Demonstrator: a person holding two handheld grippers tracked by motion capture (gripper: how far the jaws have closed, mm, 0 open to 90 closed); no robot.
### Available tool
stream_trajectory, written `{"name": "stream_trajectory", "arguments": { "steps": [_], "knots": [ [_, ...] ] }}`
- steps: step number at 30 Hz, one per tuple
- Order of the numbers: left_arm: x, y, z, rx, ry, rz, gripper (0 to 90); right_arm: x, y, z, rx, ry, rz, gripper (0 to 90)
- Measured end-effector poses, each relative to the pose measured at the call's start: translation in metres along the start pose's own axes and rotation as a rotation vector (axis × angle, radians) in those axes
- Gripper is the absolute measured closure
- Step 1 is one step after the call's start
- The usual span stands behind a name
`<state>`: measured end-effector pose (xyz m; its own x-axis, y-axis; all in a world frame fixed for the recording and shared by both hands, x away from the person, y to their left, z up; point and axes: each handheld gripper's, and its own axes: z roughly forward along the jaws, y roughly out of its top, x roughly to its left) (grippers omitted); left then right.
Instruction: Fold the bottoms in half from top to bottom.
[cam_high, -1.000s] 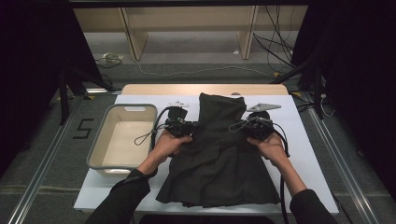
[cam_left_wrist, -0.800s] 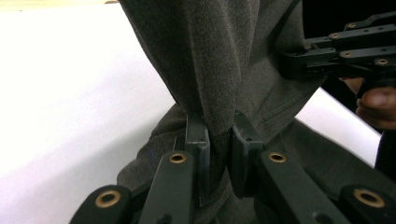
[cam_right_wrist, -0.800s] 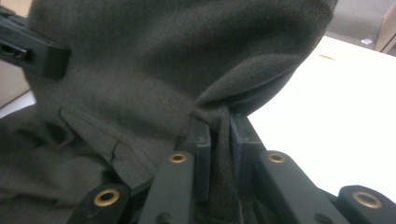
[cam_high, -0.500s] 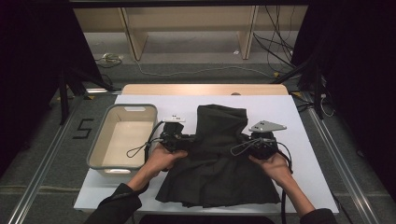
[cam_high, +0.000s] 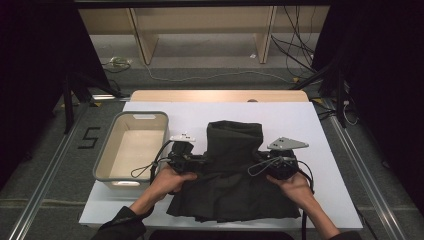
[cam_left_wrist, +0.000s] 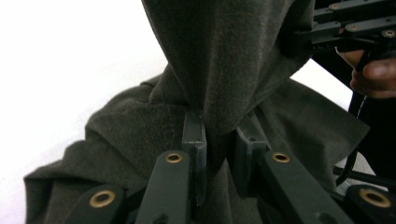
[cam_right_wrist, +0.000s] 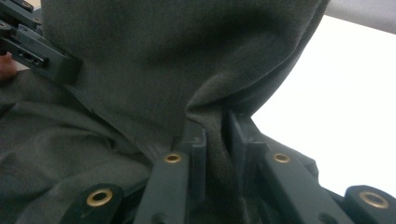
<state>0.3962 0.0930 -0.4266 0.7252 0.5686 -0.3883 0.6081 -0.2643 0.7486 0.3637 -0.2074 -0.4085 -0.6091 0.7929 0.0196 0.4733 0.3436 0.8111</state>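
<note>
Cloth (cam_high: 234, 180) lies dark on the white table (cam_high: 310, 125), its upper part raised into a fold between the two tools, and that pairing explains most of the arrangement. The left gripper (cam_high: 192, 161) is clamped on a pinch of the cloth's edge; its own view shows fabric (cam_left_wrist: 224, 70) squeezed between narrow jaws and rising steeply just ahead of them. The right gripper (cam_high: 272, 167) does the same at the opposite edge, jaws narrow on a ridge of fabric (cam_right_wrist: 187, 60) that drapes up and over in front. Holding both sides level, with the fold stretched between the tools, likely keeps the crease straight as the far part is brought over the near part. The lower cloth spreads flat behind and below both grippers, toward the person, which gives a bed for the fold to land on. Each hand grips its tool from the rear, left hand (cam_high: 170, 179) and right hand (cam_high: 295, 186), so the jaws point away from the body and the fold can be drawn back. A bin (cam_high: 105, 160) sits just outside the left gripper, open and near, probably the place for the folded cloth. My guess is the fold is midway, not yet laid down.
</note>
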Motion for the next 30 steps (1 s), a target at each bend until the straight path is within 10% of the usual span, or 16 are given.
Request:
{"name": "stream_trajectory", "arguments": {
  "steps": [30],
  "knots": [
    [-0.004,-0.027,-0.003,0.081,-0.056,-0.024,70.4,0.014,-0.027,-0.016,0.033,0.056,0.004,75.8]
  ]
}}
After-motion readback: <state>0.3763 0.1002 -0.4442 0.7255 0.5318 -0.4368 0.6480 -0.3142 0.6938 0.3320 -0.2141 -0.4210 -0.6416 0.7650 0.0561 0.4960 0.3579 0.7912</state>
